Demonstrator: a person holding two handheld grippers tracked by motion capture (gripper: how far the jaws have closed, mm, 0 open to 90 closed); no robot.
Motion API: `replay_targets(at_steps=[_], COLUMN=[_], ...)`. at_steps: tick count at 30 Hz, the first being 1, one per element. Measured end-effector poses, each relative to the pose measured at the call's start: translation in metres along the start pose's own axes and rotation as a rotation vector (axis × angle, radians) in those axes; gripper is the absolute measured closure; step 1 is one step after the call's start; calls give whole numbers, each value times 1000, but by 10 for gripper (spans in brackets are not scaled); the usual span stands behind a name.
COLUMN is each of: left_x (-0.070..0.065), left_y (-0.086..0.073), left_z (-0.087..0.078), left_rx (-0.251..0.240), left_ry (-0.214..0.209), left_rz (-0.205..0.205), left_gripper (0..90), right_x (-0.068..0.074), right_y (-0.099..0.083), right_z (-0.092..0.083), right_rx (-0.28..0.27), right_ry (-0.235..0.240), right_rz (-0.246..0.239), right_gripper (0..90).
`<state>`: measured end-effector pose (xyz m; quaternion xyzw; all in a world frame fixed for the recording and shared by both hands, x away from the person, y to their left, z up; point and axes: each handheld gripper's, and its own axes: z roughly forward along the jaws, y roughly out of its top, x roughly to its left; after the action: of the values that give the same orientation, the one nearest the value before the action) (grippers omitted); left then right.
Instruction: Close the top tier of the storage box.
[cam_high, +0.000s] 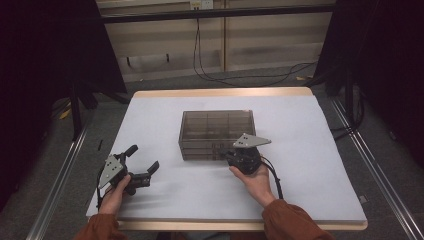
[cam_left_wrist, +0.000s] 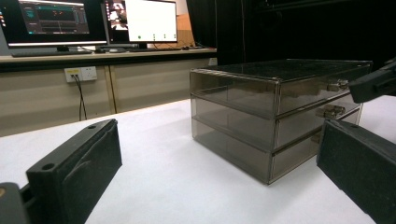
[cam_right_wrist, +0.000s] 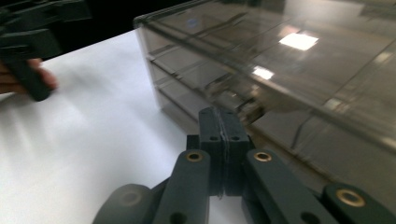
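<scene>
A see-through drawer box (cam_high: 217, 134) with three drawers stands in the middle of the desk (cam_high: 300, 165), which has a white cover. The right gripper (cam_high: 231, 156) is right at the front of the box, where the little metal handles (cam_left_wrist: 334, 110) are. Its jaws are pressed tight together, pad against pad, and nothing is between them. In the right gripper view the tips sit just in front of one small handle, close to it, but I cannot tell if they touch it.

The left gripper (cam_high: 145, 162) rests near the left edge of the desk, well apart from the box. Its jaws are spread wide and hold nothing.

It looks like the job is to pull a drawer out, and this is the start of it. Next, the right jaws would need to open a bit, slip around the handle, squeeze it, and then pull straight back toward the person. The left gripper may need to hold the box so it does not slide.
</scene>
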<state>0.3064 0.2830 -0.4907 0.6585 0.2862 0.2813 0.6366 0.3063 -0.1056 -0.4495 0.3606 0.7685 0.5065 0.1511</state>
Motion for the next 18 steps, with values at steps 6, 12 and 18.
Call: replay_targets(at_steps=[6, 12, 18], left_x=[1, 0, 0], left_y=[0, 0, 0], left_z=[0, 0, 0], left_rx=[0, 1, -2], left_ry=[7, 5, 8], left_rz=[11, 5, 10], left_gripper=[0, 0, 0], right_x=[2, 2, 1], right_y=[-1, -2, -7], right_z=[-8, -25, -45], right_rx=[37, 58, 51], right_ry=[54, 44, 50], right_rz=[-11, -35, -32], right_gripper=[785, 612, 474])
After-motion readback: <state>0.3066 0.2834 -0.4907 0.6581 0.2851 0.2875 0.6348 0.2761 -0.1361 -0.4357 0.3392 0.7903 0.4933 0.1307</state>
